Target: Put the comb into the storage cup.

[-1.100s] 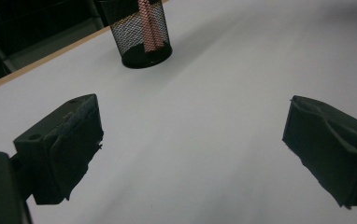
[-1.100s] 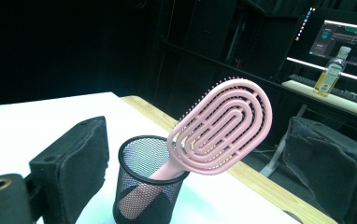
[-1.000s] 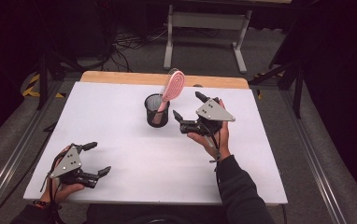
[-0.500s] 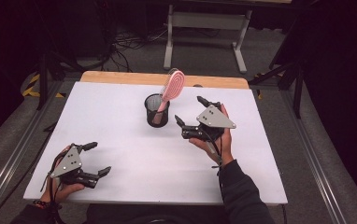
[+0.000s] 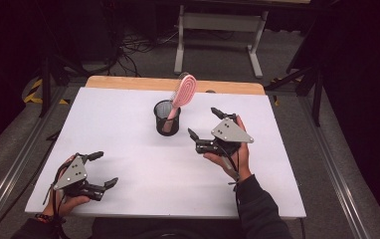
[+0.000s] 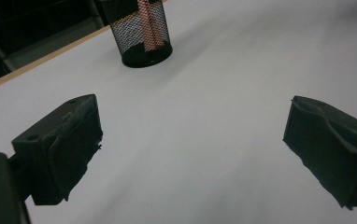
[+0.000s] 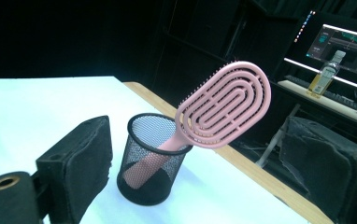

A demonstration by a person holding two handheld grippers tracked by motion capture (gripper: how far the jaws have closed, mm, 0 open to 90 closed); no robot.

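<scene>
At the near left corner of the white tabletop I hold the left tongs low, just above the surface, with the jaws spread wide and nothing between them. In the left gripper view both black jaws stand far apart over bare tabletop, and the mesh cup sits well beyond them. Moving right, the black mesh cup stands upright near the middle of the tabletop, toward the far edge. The pink hairbrush rests in it handle-down, its oval head leaning up and to the right over the rim. Right of the cup, I hold the right tongs above the tabletop, near the cup but apart from it, tips pointed toward it. Their jaws are also spread wide and grip nothing. In the right gripper view the hairbrush and cup sit framed between the two jaws, farther off, with no contact.
</scene>
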